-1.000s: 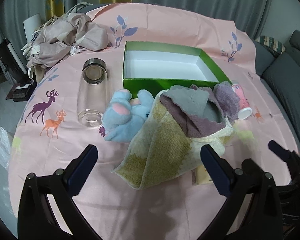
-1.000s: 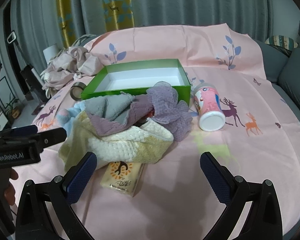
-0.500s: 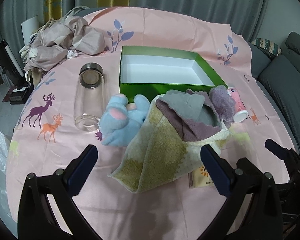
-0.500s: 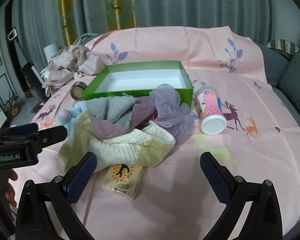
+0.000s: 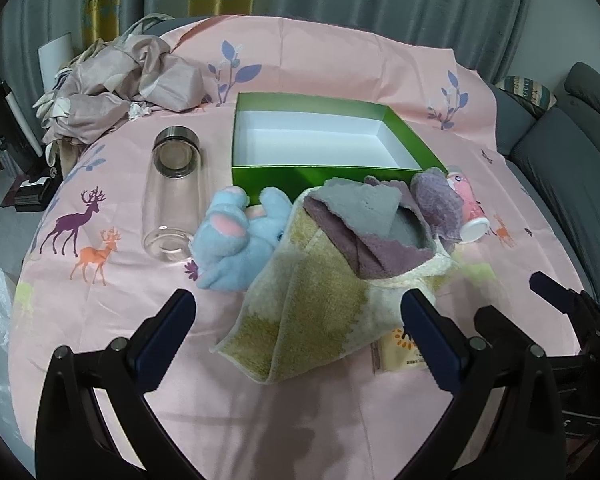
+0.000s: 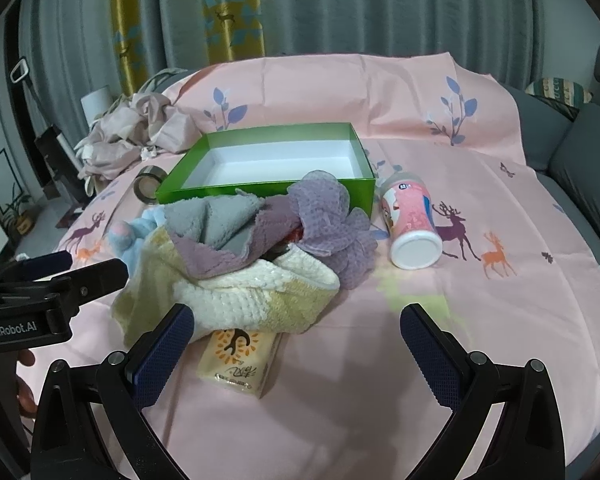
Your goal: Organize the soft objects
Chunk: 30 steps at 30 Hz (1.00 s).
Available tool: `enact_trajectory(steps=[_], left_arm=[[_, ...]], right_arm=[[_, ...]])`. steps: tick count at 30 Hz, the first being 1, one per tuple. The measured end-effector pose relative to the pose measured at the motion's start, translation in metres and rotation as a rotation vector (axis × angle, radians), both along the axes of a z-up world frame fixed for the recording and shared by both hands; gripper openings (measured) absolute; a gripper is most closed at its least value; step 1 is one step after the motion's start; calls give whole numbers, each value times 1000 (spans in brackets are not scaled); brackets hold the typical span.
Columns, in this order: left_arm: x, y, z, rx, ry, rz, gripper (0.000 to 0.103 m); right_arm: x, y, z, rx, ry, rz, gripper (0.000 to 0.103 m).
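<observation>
Both my grippers have drawn back from the towels [image 5: 324, 280]; pile looks farther off.
Left gripper [image 5: 296, 320] and right gripper [image 6: 296, 332] hover spread, empty; towels heaped before the box [image 5: 320, 148].

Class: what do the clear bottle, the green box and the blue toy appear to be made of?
Clear bottle: glass or clear plastic, see-through with a metal-looking rim. Green box: probably glossy card, thin straight walls, white inside. Blue toy: plush fabric, with a fuzzy pile.
</observation>
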<state>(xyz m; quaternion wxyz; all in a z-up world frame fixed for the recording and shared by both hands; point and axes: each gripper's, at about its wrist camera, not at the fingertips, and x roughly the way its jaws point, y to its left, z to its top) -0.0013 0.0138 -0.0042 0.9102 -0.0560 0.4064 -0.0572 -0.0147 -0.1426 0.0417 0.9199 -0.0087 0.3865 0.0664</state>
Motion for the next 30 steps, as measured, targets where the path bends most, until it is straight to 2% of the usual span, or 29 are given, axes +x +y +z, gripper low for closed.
enact_trajectory(steps=[5, 12, 22, 26, 30], left_arm=[[1, -2, -2, -32, 26, -30, 102], [1, -5, 0, -14, 23, -41, 102], [8, 3, -6, -99, 55, -56, 102], [8, 3, -6, -118, 41, -68, 102], [9, 3, -2, -168, 14, -98, 99]], right_arm=[[-1, 2, 1, -1, 0, 5, 103], [0, 1, -1, 2, 5, 8, 103], [0, -9, -14, 62, 23, 26, 103], [-1, -11, -17, 63, 11, 48, 103], [-2, -11, -18, 76, -16, 72, 103]])
